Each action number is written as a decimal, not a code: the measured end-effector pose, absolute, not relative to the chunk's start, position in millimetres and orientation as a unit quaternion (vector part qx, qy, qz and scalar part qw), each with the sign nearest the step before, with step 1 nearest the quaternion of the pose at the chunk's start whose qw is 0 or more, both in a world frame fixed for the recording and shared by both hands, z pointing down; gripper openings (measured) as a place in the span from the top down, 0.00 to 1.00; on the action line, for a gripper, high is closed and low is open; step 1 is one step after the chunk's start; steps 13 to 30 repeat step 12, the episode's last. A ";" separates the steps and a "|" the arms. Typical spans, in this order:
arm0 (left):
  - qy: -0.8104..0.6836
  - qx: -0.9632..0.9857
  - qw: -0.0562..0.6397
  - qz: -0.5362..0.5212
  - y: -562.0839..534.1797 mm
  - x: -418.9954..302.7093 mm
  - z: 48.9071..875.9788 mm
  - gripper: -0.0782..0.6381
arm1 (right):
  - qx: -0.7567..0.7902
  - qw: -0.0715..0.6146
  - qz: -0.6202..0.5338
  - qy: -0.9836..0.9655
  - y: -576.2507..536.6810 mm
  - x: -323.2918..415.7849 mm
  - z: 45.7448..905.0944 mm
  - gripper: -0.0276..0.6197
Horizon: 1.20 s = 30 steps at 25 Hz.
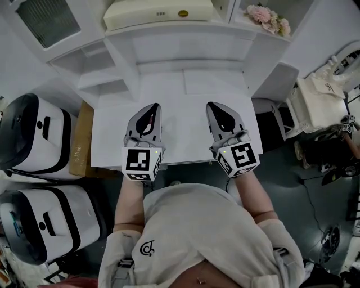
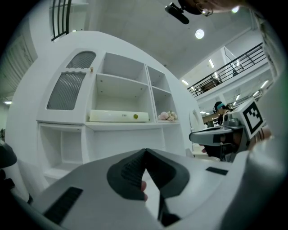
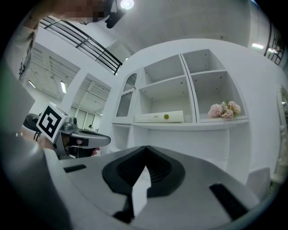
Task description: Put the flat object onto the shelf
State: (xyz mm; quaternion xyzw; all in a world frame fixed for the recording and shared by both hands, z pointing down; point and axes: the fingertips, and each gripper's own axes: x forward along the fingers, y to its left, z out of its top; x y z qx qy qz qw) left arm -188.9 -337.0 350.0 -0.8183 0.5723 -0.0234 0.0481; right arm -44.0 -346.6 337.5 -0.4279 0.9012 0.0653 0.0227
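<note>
A flat cream-white object (image 1: 158,12) with a yellow round mark lies on the middle shelf of the white shelf unit (image 1: 185,42); it also shows as a flat cream slab (image 2: 119,116) in the left gripper view and a flat cream slab (image 3: 159,117) in the right gripper view. My left gripper (image 1: 148,108) hovers over the white table (image 1: 185,129), jaws shut and empty, tips meeting (image 2: 145,152). My right gripper (image 1: 215,107) hovers beside it, also shut and empty, tips together (image 3: 145,150). Both point toward the shelf unit, well short of it.
Pink flowers (image 1: 270,18) sit in the right shelf compartment. Two white-and-black machines (image 1: 34,132) stand left of the table, with a brown board (image 1: 81,138) at its edge. A white chair (image 1: 318,101) and cables lie to the right.
</note>
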 end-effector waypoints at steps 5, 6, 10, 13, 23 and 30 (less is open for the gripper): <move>0.564 -0.823 0.063 -0.024 -335.5 -191.1 348.2 0.87 | -0.426 0.023 0.069 0.902 -349.6 -48.0 337.0 0.95; 0.565 -0.822 0.063 -0.024 -335.4 -192.9 347.7 0.87 | -0.425 0.023 0.071 0.902 -349.8 -49.5 335.7 0.95; 0.574 -0.817 0.061 -0.024 -335.5 -201.5 346.3 0.87 | -0.422 0.023 0.075 0.903 -350.0 -54.3 333.8 0.95; 0.578 -0.813 0.061 -0.023 -336.3 -206.2 346.0 0.87 | -0.420 0.023 0.078 0.904 -350.1 -57.0 333.2 0.95; 0.578 -0.813 0.061 -0.023 -336.3 -206.2 346.0 0.87 | -0.420 0.023 0.078 0.904 -350.1 -57.0 333.2 0.95; 0.578 -0.813 0.061 -0.023 -336.3 -206.2 346.0 0.87 | -0.420 0.023 0.078 0.904 -350.1 -57.0 333.2 0.95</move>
